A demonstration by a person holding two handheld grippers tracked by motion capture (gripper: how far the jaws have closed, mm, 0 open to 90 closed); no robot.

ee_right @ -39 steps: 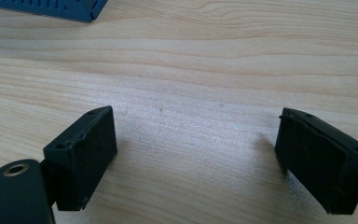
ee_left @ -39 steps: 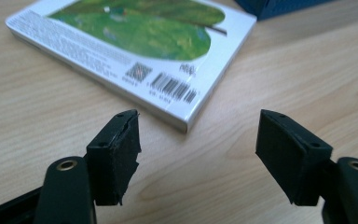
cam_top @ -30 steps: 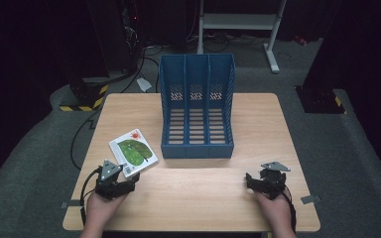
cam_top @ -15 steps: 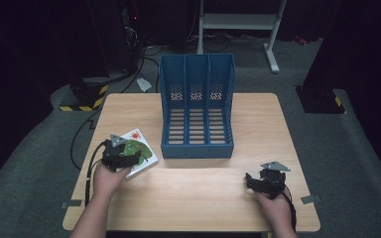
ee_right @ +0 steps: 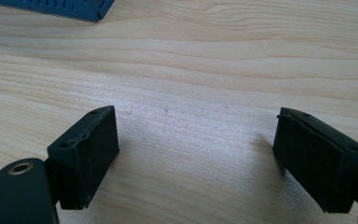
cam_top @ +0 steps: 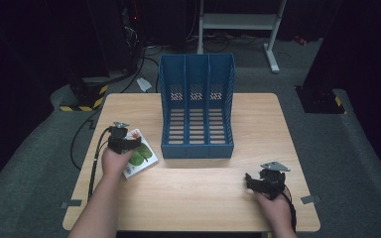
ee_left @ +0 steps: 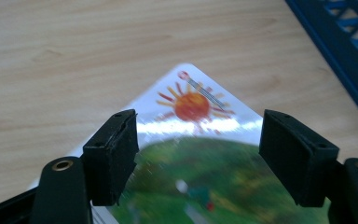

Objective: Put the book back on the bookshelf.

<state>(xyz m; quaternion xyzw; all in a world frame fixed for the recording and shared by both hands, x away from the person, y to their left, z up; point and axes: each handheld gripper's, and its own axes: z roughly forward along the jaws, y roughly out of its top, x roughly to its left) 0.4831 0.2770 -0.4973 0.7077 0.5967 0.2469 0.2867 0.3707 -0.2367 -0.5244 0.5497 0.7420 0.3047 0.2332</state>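
A thin booklet [cam_top: 141,158] with a green picture and an orange sun on a white cover lies flat on the wooden table, left of the blue file rack [cam_top: 197,109]. My left gripper [cam_top: 125,141] hovers over the booklet's far end. In the left gripper view its jaws stand wide apart above the booklet [ee_left: 200,154], so the left gripper [ee_left: 198,154] is open and holds nothing. My right gripper [cam_top: 258,182] rests near the table's front right. Seen in the right gripper view, the right gripper [ee_right: 196,156] is open over bare wood.
The blue three-slot file rack stands upright at the table's middle back, its corner [ee_right: 74,9] visible in the right gripper view and its edge [ee_left: 340,51] in the left gripper view. A white-legged stand [cam_top: 238,22] and cables sit on the floor beyond the table [cam_top: 258,124].
My left gripper has moved forward from the table's front left onto the booklet. The right gripper has stayed in place.
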